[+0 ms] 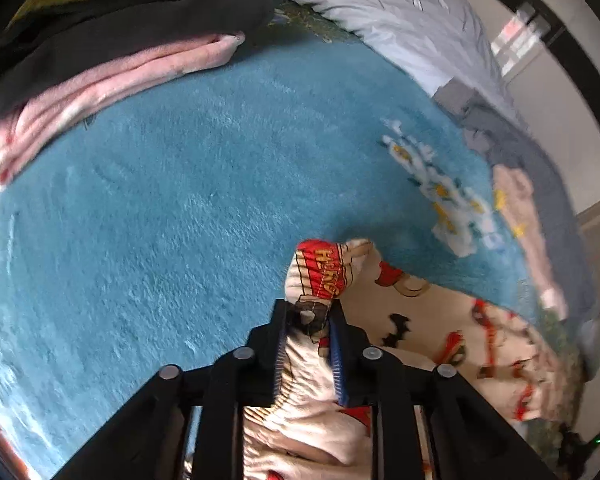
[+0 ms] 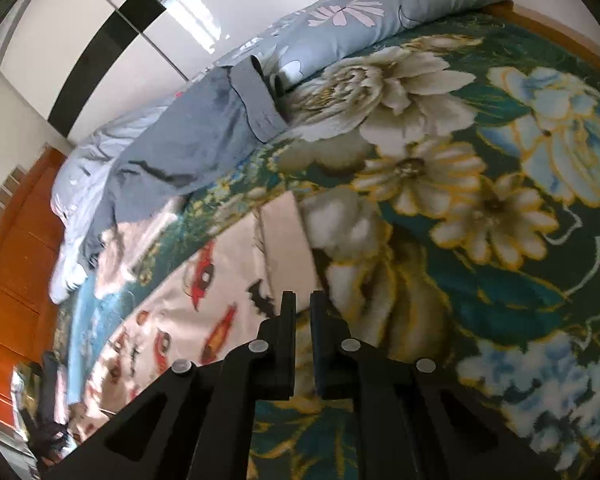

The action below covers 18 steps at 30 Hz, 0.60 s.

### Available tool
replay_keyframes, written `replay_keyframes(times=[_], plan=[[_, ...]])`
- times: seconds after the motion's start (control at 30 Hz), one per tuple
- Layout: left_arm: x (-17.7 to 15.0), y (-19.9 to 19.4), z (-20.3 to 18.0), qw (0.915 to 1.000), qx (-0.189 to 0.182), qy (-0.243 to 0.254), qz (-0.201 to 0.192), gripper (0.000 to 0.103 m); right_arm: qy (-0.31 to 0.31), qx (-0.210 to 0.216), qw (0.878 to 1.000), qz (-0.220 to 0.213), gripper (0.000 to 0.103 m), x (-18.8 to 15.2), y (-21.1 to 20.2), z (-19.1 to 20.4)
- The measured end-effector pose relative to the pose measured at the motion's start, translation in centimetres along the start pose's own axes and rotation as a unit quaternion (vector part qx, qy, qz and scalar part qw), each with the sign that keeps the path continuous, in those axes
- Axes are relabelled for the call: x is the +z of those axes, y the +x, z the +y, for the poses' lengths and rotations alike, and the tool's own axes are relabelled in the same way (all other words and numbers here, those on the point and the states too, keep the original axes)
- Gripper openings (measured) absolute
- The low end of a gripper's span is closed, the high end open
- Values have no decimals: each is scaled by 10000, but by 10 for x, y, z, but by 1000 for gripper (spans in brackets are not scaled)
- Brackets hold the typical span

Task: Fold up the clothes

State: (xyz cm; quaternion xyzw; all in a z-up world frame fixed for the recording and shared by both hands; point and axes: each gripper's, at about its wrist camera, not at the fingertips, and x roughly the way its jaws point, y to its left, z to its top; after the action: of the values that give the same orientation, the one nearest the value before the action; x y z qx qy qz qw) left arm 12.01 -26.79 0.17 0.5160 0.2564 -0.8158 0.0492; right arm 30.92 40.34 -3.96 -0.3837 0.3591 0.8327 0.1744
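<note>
Left gripper (image 1: 310, 318), jaws clamped on a bunched edge of the cream printed garment (image 1: 440, 336), which carries red cartoon motifs and black bat shapes. The gripped portion is lifted clear of the teal blanket (image 1: 180, 200); the rest of the garment trails away to the right and lies spread on the bed. Right gripper (image 2: 302, 300), jaws narrow with a slim gap between them; whether any cloth sits in that gap cannot be told from this view. It hangs just beside the garment's straight edge, above the floral bedspread (image 2: 480, 160).

Progress: the printed garment is partly raised and not lying as a flat, squared packet, so its fold is judged to be in hand, not complete. At the far left, a pink garment (image 1: 100, 80) and a black garment (image 1: 120, 20) lie stacked in a layered pile, which fits clothes already folded. A grey garment (image 2: 180, 152) lies loose and creased along the far side of the bed beside a pale blue quilt (image 2: 340, 24); it appears unfolded.

Room for moving: a broad open stretch of teal blanket lies ahead and to the left of the lifted edge, bounded by the stacked pile at far left and the quilt at top. The bed's side drops away behind the grey garment, toward the wardrobe (image 2: 100, 40).
</note>
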Motion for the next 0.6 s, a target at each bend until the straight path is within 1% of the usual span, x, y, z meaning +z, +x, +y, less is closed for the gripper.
replay_keyframes(times=[0.1, 0.13, 0.2, 0.27, 0.3, 0.37, 0.4, 0.43, 0.53, 0.6], plan=[[-7, -13, 10, 9996, -214, -177, 0, 42, 62, 80, 9999, 56, 7, -4, 0, 1], [-12, -21, 16, 9993, -287, -254, -38, 44, 82, 106, 9999, 74, 7, -5, 0, 1], [-24, -36, 28, 9980, -418, -438, -161, 54, 123, 159, 9997, 111, 7, -7, 1, 1], [-41, -52, 45, 9961, -492, -676, -281, 58, 164, 213, 9995, 148, 8, -10, 1, 2], [-51, -58, 55, 9949, -504, -809, -318, 59, 186, 238, 9994, 163, 10, -11, 1, 2], [-68, -65, 71, 9925, -470, -1082, -316, 59, 235, 285, 9992, 172, 17, -17, -4, 3], [-77, -65, 77, 9913, -462, -1196, -310, 59, 260, 310, 9990, 176, 24, -20, -6, 3], [-87, -68, 84, 9898, -465, -1311, -311, 59, 282, 339, 9989, 179, 28, -23, -8, 5], [-111, -70, 95, 9861, -570, -1538, -261, 59, 323, 459, 9982, 217, 29, -29, -11, 10], [-123, -69, 97, 9842, -740, -1597, -216, 58, 300, 519, 9979, 254, 30, -34, -13, 17]])
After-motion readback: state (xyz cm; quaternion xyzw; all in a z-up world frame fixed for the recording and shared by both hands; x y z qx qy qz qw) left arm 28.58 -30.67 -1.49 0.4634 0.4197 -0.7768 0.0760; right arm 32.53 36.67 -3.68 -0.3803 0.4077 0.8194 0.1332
